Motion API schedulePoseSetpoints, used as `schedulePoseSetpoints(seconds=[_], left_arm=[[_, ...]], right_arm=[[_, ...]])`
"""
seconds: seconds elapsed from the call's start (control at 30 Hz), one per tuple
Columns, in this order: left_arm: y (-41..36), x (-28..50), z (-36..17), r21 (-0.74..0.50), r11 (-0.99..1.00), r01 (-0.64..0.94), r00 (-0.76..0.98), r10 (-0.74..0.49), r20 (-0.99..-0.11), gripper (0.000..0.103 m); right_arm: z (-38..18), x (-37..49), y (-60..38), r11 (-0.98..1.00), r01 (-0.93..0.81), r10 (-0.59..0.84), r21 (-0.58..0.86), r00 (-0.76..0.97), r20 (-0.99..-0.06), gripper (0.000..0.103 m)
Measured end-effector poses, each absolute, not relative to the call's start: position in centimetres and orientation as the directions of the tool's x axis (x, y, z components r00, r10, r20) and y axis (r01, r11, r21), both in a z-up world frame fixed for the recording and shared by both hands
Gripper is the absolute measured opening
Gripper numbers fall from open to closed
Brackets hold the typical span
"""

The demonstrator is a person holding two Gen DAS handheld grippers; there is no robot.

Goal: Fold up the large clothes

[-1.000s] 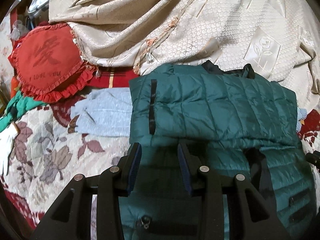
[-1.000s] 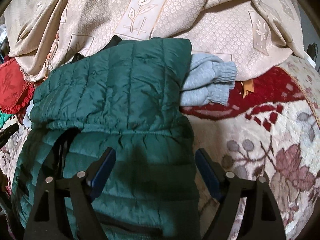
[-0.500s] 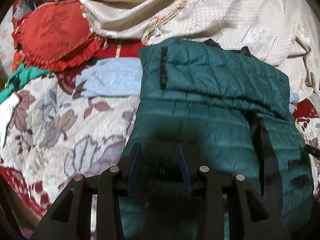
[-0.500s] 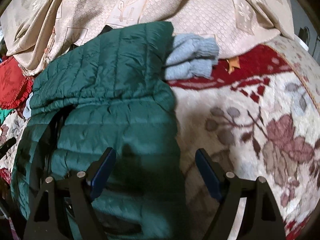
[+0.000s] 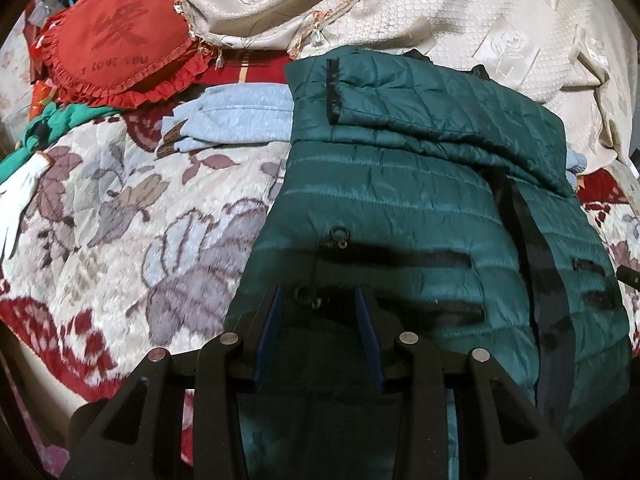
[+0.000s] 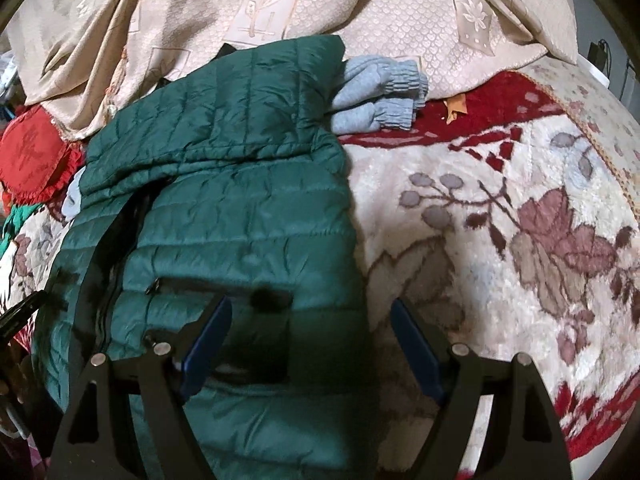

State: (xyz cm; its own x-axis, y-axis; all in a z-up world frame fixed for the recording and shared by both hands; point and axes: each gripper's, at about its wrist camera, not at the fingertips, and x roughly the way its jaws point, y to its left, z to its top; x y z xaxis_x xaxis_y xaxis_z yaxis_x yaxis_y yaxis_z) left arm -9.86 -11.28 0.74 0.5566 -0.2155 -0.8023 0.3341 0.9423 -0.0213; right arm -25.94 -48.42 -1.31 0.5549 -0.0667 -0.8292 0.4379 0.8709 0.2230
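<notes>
Under green jacket — grey garment, half-hidden

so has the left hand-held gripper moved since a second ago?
Yes. The left hand-held gripper has pulled back toward the near hem of the green jacket; the red heart cushion now sits higher and farther off in its view.

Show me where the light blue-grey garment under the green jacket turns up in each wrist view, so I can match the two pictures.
Left wrist: the blue-grey garment sticks out left of the green jacket, upper centre-left, below the red cushion.
Right wrist: its ribbed cuffs poke out right of the jacket's folded top, upper centre.
Shared landmark: the jacket's folded-over top edge.
</notes>
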Motion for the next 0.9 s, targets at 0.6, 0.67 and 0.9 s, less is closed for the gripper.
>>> schedulePoseSetpoints(seconds=[0.6, 0.67, 0.9], left_arm=[[-9.4, -13.4, 1.1, -0.003, 0.943, 0.332, 0.574, -0.205, -0.793, 0.020], [-9.1, -13.7, 1.0, 0.003, 0.944, 0.329, 0.573, -0.197, -0.795, 0.020], [-8.2, -14.4, 0.4, 0.001, 0.948, 0.318, 0.557, -0.186, -0.809, 0.020]], right_arm=[[-0.2, -29.4, -43.3, 0.905, 0.378, -0.046, 0.195, 0.543, -0.839, 0.089], [-0.4, -29.8, -43.1, 0.906, 0.376, -0.041, 0.195, 0.536, -0.843, 0.089], [-1.0, -30.9, -42.0, 0.911, 0.366, -0.030, 0.192, 0.522, -0.852, 0.090]])
